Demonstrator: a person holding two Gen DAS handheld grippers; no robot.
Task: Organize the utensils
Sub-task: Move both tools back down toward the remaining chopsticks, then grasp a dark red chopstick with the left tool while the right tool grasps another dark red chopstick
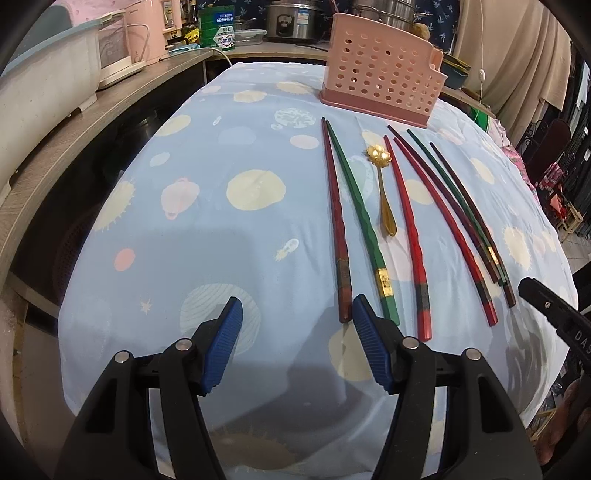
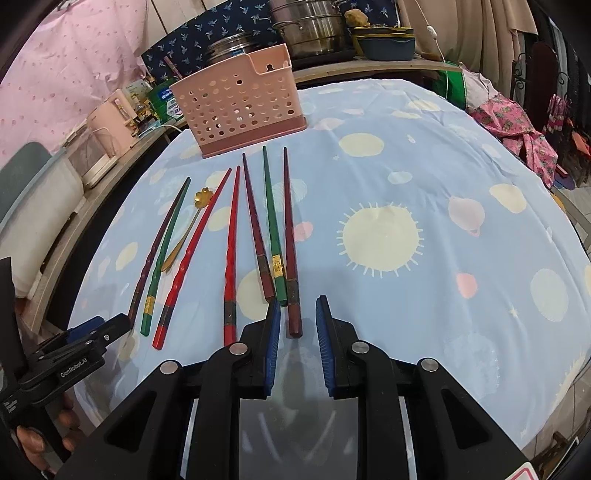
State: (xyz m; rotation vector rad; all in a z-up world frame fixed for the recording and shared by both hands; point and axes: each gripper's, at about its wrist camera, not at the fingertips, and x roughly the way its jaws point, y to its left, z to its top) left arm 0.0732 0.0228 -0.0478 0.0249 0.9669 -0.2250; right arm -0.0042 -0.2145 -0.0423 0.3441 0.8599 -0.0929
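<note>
Several red, green and maroon chopsticks (image 1: 406, 229) lie side by side on the light blue tablecloth, with a gold flower-bowl spoon (image 1: 386, 192) among them. A pink perforated utensil basket (image 1: 384, 81) stands upright behind them. My left gripper (image 1: 297, 310) is open and holds nothing. The thick end of a dark red chopstick (image 1: 334, 221) lies just inside its right finger. My right gripper (image 2: 299, 306) hovers with a narrow gap. The end of the rightmost maroon chopstick (image 2: 290, 236) lies between its pads, which do not touch it. The left gripper (image 2: 110, 325) also shows low on the left.
The tablecloth (image 2: 424, 166) has planet and sun prints and drops off at the rounded edges. A wooden shelf (image 1: 110, 107) with pink and white appliances runs along the left. Steel pots (image 2: 306, 29) and bowls stand behind the basket (image 2: 240, 107). Clothes hang at the far right.
</note>
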